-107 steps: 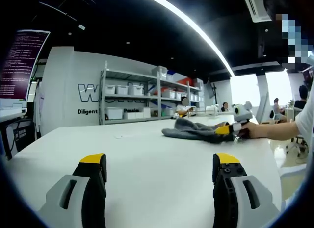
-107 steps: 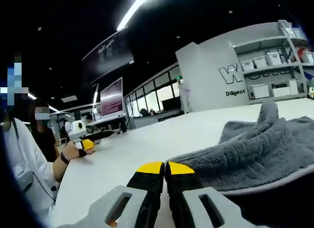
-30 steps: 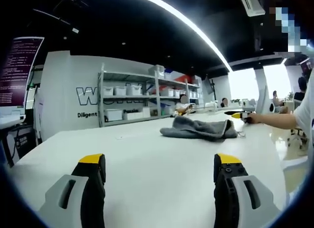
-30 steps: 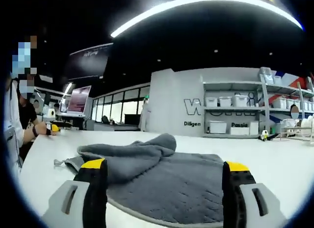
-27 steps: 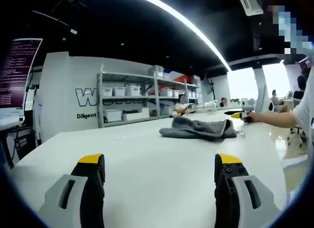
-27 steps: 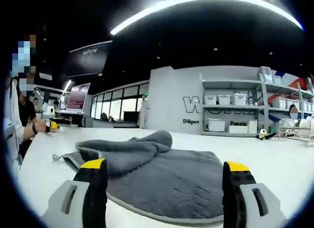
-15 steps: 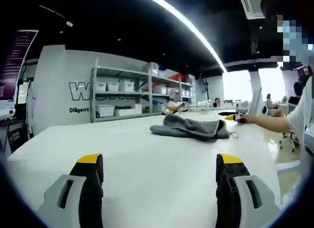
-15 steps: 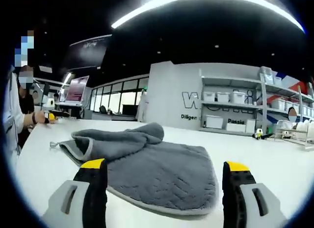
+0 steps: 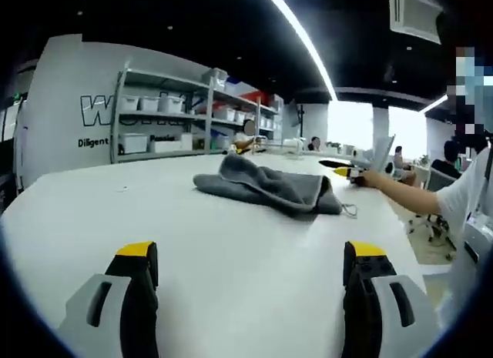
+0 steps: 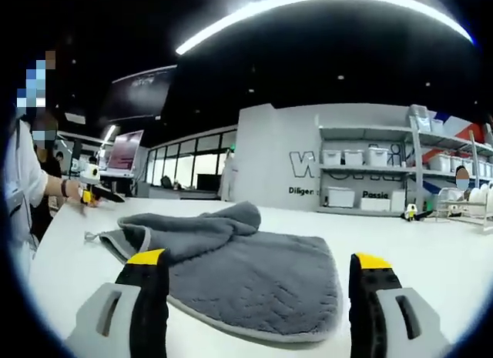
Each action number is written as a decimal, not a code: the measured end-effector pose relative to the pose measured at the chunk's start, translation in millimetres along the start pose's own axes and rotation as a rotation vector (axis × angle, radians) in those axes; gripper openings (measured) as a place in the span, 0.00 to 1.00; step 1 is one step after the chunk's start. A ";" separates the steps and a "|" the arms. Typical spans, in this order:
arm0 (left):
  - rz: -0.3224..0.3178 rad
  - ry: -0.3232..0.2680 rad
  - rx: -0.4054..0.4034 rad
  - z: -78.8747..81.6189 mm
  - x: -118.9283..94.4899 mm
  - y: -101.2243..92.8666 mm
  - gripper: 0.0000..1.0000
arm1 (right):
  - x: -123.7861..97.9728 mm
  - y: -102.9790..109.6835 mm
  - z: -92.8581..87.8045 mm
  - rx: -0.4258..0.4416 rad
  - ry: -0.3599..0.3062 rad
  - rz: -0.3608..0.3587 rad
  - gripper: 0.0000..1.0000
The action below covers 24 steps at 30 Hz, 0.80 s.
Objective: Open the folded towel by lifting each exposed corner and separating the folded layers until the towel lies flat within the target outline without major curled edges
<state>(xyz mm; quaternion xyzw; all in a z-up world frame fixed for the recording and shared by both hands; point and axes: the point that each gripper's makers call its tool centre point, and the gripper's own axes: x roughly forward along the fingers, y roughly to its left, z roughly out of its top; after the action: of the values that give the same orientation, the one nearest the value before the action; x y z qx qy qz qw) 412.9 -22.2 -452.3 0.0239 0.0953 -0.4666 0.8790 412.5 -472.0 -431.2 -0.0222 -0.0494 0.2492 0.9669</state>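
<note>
A grey towel [image 10: 254, 277] lies on the white table [image 10: 431, 273], its near part spread flat and its far left part bunched in a fold. My right gripper [image 10: 258, 259] stands open just in front of the towel's near rounded edge, holding nothing. In the left gripper view the same towel [image 9: 266, 189] lies in a low heap some way ahead in the middle of the table [image 9: 115, 219]. My left gripper [image 9: 252, 254] is open and empty, well short of it. The right gripper [image 9: 343, 170] shows beyond the towel in a person's hand.
Metal shelves with white bins [image 9: 146, 123] stand against a lettered wall behind the table. The left gripper [image 10: 94, 190] shows at the far left in a hand. A person's sleeve [image 9: 470, 196] is at the right. Bare table surface lies between my left gripper and the towel.
The right gripper, shut at the towel's edge 3.6 s ago, now stands open facing the spread towel. The left view has swung and come somewhat closer to the towel.
</note>
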 end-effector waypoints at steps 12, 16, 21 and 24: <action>-0.055 -0.009 0.003 36.9 111.4 0.0 0.97 | -2.8 1.7 6.8 0.025 -0.036 0.007 0.95; -0.062 -0.019 -0.023 43.5 141.1 -1.4 0.94 | -2.3 1.7 6.3 0.023 -0.031 0.007 0.93; -0.037 -0.033 -0.024 47.8 175.8 1.9 0.89 | -1.5 1.0 5.4 0.020 -0.025 0.005 0.91; -0.010 -0.004 -0.020 41.1 194.5 7.0 0.88 | -1.4 1.3 4.8 0.019 -0.022 0.004 0.90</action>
<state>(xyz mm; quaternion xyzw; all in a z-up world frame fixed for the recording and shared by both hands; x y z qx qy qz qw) 530.9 -182.3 -449.3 0.0138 0.0984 -0.4699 0.8771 410.2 -471.5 -426.6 -0.0106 -0.0577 0.2517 0.9660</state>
